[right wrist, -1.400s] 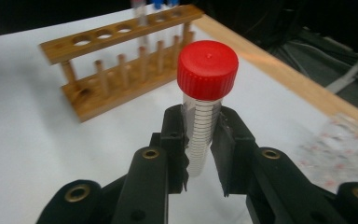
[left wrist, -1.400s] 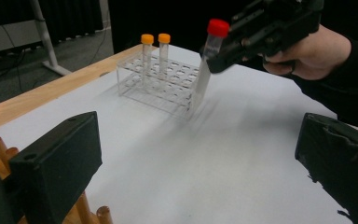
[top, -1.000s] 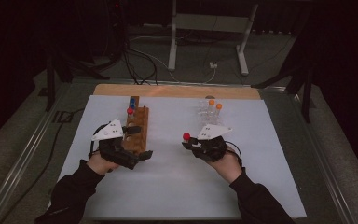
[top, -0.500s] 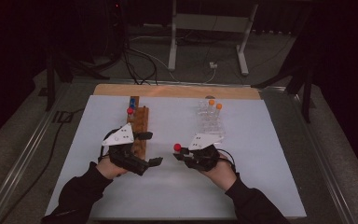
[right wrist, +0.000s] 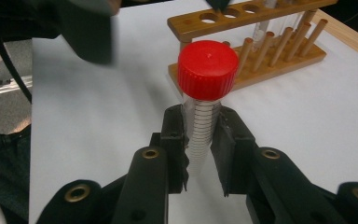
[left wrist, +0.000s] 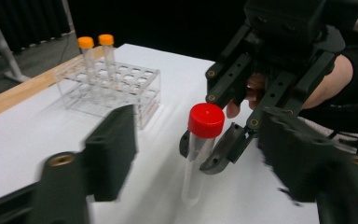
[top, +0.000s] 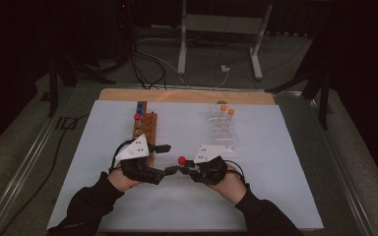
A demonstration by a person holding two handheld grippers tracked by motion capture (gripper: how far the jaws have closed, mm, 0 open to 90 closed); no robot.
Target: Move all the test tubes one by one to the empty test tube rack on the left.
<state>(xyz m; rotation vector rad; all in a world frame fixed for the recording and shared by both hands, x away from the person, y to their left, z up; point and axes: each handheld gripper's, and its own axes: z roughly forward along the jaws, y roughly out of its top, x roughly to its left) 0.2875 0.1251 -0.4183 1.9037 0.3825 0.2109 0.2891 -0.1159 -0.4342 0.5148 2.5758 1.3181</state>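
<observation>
Gripping clear ribbed tube (right wrist: 200, 135), glossy red cap (right wrist: 208, 69) — upright

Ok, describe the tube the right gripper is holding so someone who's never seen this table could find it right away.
On the white table, look near the front, between the wooden rack and the clear plastic rack. There the right gripper clamps a clear tube upright, with the left gripper closing in on it. Its red cap, off any rack, sets it apart from the two orange-capped tubes.
</observation>
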